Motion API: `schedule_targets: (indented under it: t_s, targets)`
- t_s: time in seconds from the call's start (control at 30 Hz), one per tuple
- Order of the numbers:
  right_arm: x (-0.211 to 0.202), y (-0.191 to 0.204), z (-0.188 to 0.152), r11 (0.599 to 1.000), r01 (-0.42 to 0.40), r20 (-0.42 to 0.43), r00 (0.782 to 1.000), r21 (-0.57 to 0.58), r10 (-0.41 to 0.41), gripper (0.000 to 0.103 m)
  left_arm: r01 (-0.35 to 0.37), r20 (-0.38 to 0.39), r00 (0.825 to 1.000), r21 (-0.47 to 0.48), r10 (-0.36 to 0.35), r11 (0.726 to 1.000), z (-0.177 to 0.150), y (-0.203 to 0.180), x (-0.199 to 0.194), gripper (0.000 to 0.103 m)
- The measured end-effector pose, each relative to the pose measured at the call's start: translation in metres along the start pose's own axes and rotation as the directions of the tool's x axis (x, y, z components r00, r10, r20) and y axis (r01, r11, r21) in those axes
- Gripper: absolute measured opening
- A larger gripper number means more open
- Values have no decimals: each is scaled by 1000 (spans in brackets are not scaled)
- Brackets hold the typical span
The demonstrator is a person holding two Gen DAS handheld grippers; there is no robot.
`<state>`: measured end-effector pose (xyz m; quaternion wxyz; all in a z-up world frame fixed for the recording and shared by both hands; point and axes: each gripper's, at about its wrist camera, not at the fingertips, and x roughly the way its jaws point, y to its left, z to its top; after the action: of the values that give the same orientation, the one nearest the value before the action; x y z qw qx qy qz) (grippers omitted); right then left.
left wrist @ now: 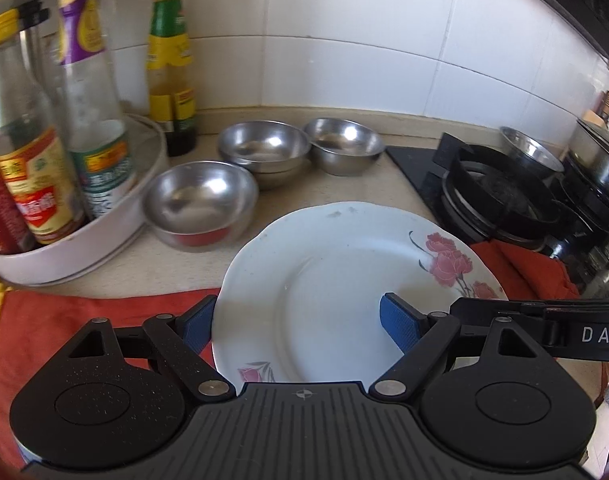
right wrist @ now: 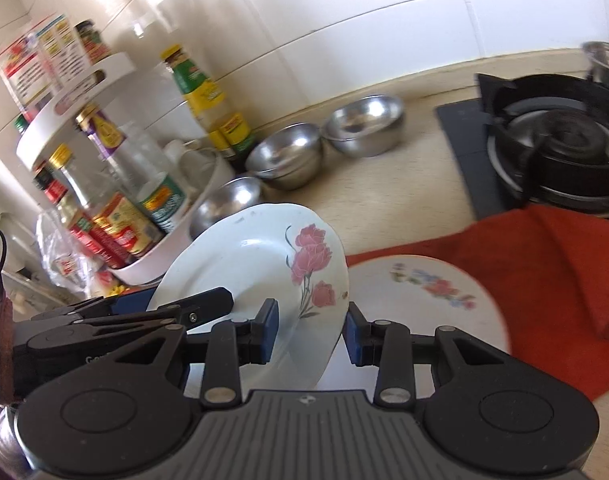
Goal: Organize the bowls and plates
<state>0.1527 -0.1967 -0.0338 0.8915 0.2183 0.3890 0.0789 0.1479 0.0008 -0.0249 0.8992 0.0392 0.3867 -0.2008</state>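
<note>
Open room first: bare beige counter (left wrist: 388, 184) runs between the steel bowls and the rose plate (left wrist: 328, 292), w/ more free top toward the stove (left wrist: 500, 196) at right. Left side is tight: a white two-tier bottle rack (left wrist: 84, 248) crowds the near-left, its rim just beside the nearest bowl (left wrist: 202, 208). Far edge is white wall tile. Red cloth (right wrist: 544, 264) covers the near counter, its right part bunched up by the stove's edge.

Bowls: a stacked pair (left wrist: 264, 150) sits far centre, touching a single bowl (left wrist: 344, 144) on its right; the nearest bowl stands apart, nearer and left. A second plate (right wrist: 428, 300) w/ small coloured flowers lies flat on the red cloth, right of the rose plate.

Writing: "DAS" in white letters on the other tool's body at the right edge of the left-wrist view. Bottle labels are red, yellow, green and purple, w/ Chinese text too blurred to read. Green/yellow bottle (left wrist: 170, 60) stands alone against the wall.

Left gripper (left wrist: 300, 326): jaws wide, one blue pad on each side of the rose plate; whether they press, can't tell.

Right gripper (right wrist: 310, 334): jaws narrow, pads either side of the plate's tilted rim, seemingly clamping it. Plate is off the cloth, tilted, carried between both tools.
</note>
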Motion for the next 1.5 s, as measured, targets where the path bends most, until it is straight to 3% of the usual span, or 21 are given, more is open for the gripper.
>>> schedule_targets:
  t_s: [0.7,1.17,1.5]
  targets:
    - [-21,-52,-10,994,102,-17,995,50,-101,37,83,-67,995,65,-79,994,-5,-61,30,89]
    - [-21,-57,-19,988,151,-12,988,-33,-151,37,96,-103,990,24,-94,995,-14,-67,41,90]
    - [-13,-60,-22,978,172,-3,985,-115,-173,37,62,-114,992,25,-59,998,-23,-75,48,89]
